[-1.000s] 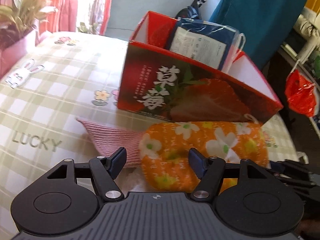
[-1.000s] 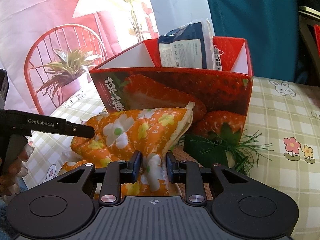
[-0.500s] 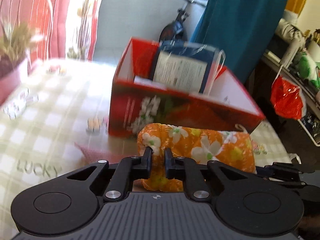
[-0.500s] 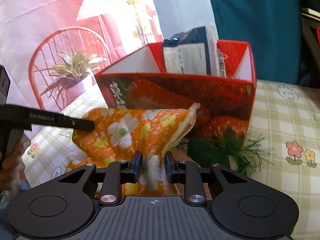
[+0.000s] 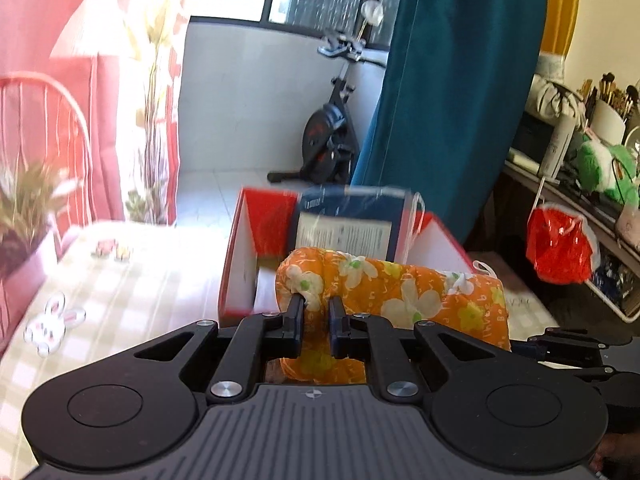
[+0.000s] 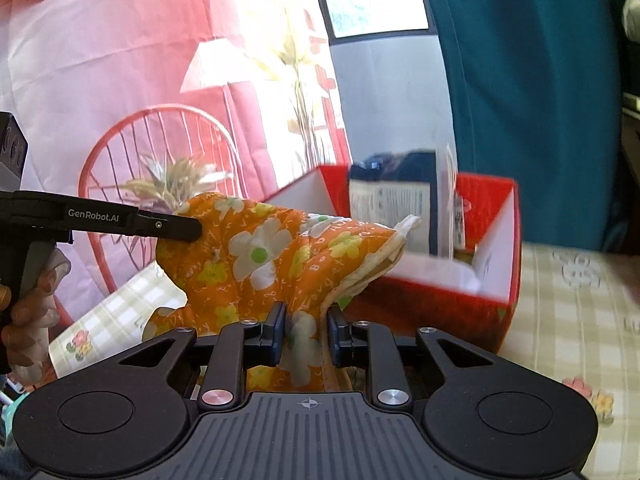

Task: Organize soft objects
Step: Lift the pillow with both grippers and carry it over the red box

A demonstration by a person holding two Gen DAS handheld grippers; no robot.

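Nearest the left wrist camera, the left gripper (image 5: pixel 314 326) is clamped on one end of an orange flowered cloth bundle (image 5: pixel 392 292), its jaws drawn close together with a fold of fabric pinched between them. Nearest the right wrist camera, the right gripper (image 6: pixel 306 334) is likewise closed on the other end of the same bundle (image 6: pixel 272 264), the jaws nipping a gathered fold and its pale hem; these jaws have just been closing a little further on the cloth. In the right view the left gripper's finger (image 6: pixel 168 226) reaches in from the side and presses into the far end of the bundle, with a person's hand (image 6: pixel 28 320) on its handle at the frame edge. The bundle hangs clear of the checked tablecloth (image 5: pixel 132 292), slung between the two grippers, and sits level with or slightly above the near rim of the red strawberry box (image 6: pixel 496 280) just behind it. The box is open at the top and already holds a dark blue packet (image 6: pixel 400 208) standing upright against its far wall. Beyond stand a potted plant (image 5: pixel 24 208), a teal curtain (image 5: pixel 460 92) and an exercise bike (image 5: pixel 328 140). Assessment: one item is boxed; the bundle is gripped and lifted but not yet over the opening. Remaining work appears to be carrying it forward, lowering it in beside the packet, and releasing both grips.
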